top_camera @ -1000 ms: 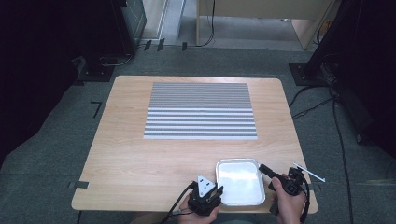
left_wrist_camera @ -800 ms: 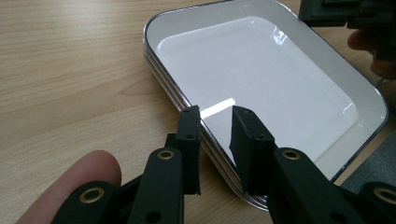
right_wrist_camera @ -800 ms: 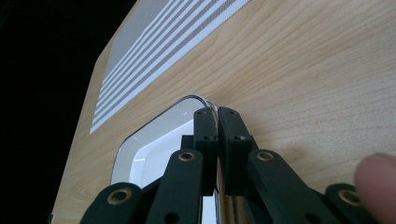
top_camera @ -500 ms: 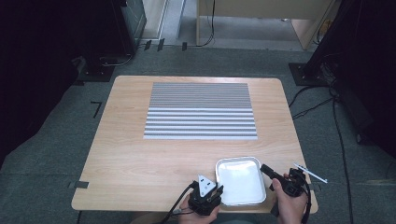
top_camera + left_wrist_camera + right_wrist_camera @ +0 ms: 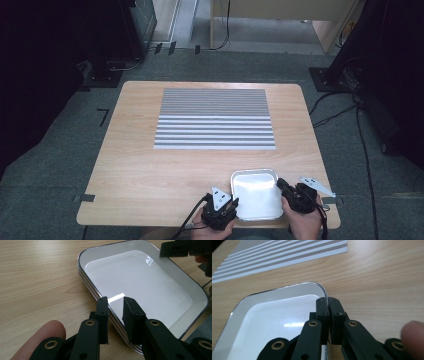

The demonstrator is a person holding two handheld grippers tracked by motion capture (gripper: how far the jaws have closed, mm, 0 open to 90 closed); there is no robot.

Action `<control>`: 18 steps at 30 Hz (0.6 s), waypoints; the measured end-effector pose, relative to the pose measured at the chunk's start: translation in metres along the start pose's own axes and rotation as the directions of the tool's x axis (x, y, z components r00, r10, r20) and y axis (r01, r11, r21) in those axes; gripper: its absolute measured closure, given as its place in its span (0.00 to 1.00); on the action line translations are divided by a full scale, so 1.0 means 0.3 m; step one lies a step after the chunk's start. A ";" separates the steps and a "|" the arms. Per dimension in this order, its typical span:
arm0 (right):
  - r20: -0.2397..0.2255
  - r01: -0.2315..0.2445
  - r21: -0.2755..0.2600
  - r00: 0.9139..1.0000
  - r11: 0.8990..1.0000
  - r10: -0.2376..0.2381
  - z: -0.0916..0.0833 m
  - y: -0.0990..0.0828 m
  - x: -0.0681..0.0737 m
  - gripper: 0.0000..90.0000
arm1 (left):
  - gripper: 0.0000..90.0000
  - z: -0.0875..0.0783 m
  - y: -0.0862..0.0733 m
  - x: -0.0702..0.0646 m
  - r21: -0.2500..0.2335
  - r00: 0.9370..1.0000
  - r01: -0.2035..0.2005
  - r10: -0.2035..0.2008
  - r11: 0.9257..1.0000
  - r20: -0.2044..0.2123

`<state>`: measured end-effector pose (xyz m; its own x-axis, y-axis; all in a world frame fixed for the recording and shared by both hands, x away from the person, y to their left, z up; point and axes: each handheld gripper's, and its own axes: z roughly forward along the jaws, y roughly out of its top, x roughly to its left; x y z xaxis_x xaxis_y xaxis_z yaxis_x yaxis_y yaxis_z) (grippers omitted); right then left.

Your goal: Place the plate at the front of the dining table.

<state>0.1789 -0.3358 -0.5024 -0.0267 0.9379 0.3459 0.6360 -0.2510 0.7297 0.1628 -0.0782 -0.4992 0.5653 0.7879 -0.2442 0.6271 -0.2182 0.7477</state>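
At the near edge of the counter (image 5: 150, 185), a white tray (image 5: 255, 192) is held between the two claws, one at each of its long sides. The right claw (image 5: 328, 305) is clamped together on the tray's rim, just short of a rounded corner; one jaw is set inside the rim and the other outside it, so that the thin metal edge is pinched and the tray can be judged to be steadied or dragged from that side. The left claw (image 5: 115, 308) is set astride the opposite rim with its jaws apart, a clear gap being left between them and the edge lying in that gap; no grip is yet made there. It is judged that the left claw is placed so that a second pinch can be taken, which would let the tray be lifted level instead of tipping from one side.

The tray is seen to be empty, its glossy floor reflecting a light. From the left gripper view, more than one stacked rim seems to be shown at its near side, though this cannot be told for certain.

Beyond both claws, well apart from the tray and past a bare band of wood, a striped mat (image 5: 215, 119) is laid flat across the middle of the counter. It may be meant as the tray's destination, but this cannot be told.
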 end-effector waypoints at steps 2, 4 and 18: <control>0.015 -0.034 -0.004 0.999 0.999 0.034 -0.002 -0.002 0.006 1.00 | 0.83 0.000 0.001 0.001 -0.001 1.000 0.002 -0.002 1.000 0.002; -0.002 -0.078 -0.008 0.997 0.997 0.078 -0.003 -0.002 -0.002 1.00 | 0.83 -0.001 0.002 0.001 -0.004 1.000 0.003 -0.003 1.000 0.004; -0.092 -0.221 -0.046 0.972 0.974 0.216 -0.038 0.014 -0.036 1.00 | 0.76 0.001 0.032 0.008 -0.030 0.999 0.041 -0.041 0.999 0.004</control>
<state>0.1729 -0.3496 -0.4962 0.0410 0.8354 0.5481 0.5900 -0.4630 0.6614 0.1702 -0.0785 -0.4928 0.5412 0.7941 -0.2767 0.6333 -0.1684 0.7554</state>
